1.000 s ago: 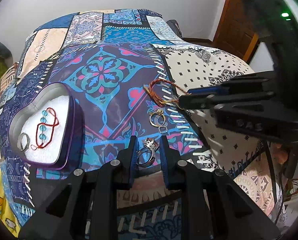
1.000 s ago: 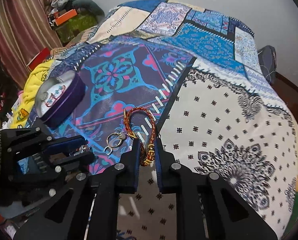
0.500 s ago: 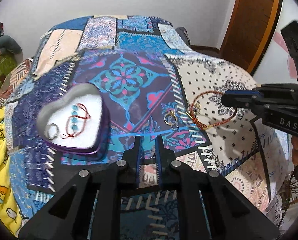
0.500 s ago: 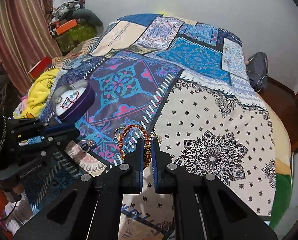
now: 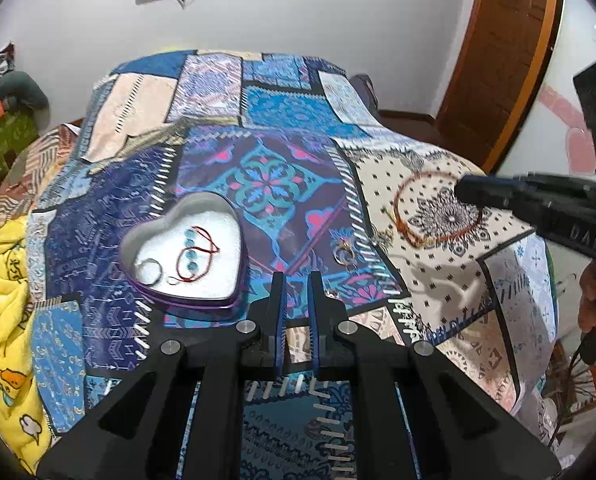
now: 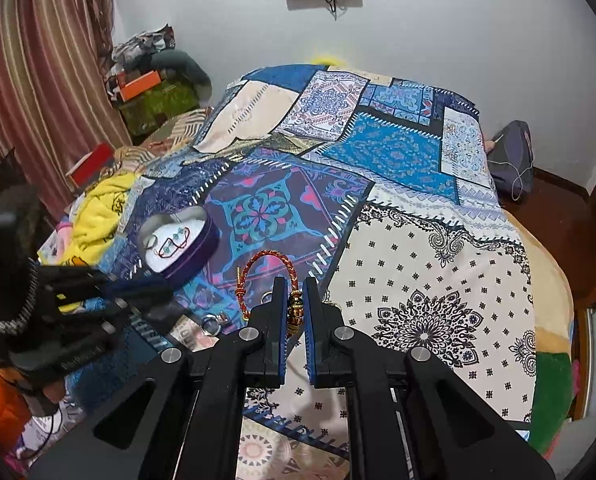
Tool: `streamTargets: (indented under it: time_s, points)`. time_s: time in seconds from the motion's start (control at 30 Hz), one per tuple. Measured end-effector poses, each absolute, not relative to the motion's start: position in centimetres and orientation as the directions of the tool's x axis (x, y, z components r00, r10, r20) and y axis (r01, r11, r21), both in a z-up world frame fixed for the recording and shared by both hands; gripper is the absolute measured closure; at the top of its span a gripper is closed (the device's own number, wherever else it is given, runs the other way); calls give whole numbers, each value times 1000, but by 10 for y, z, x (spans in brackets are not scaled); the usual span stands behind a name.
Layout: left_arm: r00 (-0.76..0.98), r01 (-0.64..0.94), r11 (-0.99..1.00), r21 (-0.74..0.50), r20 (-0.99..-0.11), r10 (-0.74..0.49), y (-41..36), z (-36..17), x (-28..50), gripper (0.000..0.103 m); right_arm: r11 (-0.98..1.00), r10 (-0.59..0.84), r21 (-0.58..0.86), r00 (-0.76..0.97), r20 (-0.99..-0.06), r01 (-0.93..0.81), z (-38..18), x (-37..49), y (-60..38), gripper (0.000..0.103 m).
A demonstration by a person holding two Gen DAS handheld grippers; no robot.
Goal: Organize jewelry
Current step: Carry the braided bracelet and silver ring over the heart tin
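Note:
A heart-shaped tin (image 5: 184,258) with white lining sits on the patchwork bedspread; it holds a red cord bracelet with blue beads (image 5: 194,254) and a silver ring (image 5: 150,268). My right gripper (image 6: 296,294) is shut on a red-and-gold braided bracelet (image 6: 270,276), held above the bed; it also shows in the left wrist view (image 5: 433,208). My left gripper (image 5: 296,284) has its jaws narrowly apart with nothing visible between them, raised above the bed. A gold ring (image 5: 343,254) and a silver ring (image 6: 210,326) lie on the spread.
The tin also shows in the right wrist view (image 6: 178,240). A yellow blanket (image 5: 2,280) lies at the bed's left edge. A wooden door (image 5: 497,60) stands at the right. Boxes and clutter (image 6: 146,88) sit by the curtain.
Both grippers have risen and pulled back from the bedspread. The right one has lifted the braided bracelet off the bed. The left one left the silver ring lying on the spread.

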State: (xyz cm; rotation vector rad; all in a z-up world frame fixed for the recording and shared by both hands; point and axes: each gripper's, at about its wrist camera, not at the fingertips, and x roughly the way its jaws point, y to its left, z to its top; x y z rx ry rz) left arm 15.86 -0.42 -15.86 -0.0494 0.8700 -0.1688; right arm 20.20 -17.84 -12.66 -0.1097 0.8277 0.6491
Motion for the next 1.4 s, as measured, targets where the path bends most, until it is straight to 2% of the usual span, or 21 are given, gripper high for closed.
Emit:
streamTargets:
  time_s: [0.2,0.47,0.57,0.67,1.4]
  points:
    - [560,192,977,-94,-807,-188,-27,-185,176,83,813,492,181,488,-721,-553,-134,202,-184,96]
    - [536,170,982,-81,-829,-161,-38,-212,190,82,822,484,191,483,-730,-536,-139,203,-195,96]
    - [544,162,984,-73,-825,-151,-39,-213,189,86,823,485,194,481,-730,-534,-139,204,-195,96]
    - [547,155,984,-89,-822,-160,-36,-210,185,91,819,491,199,478,-728,-538,-140,203,-192,96]
    - [686,32,998,-63,-724,-68,43,-146,145,91,739,578,219,432,-692,-637,-122,203,-110,96]
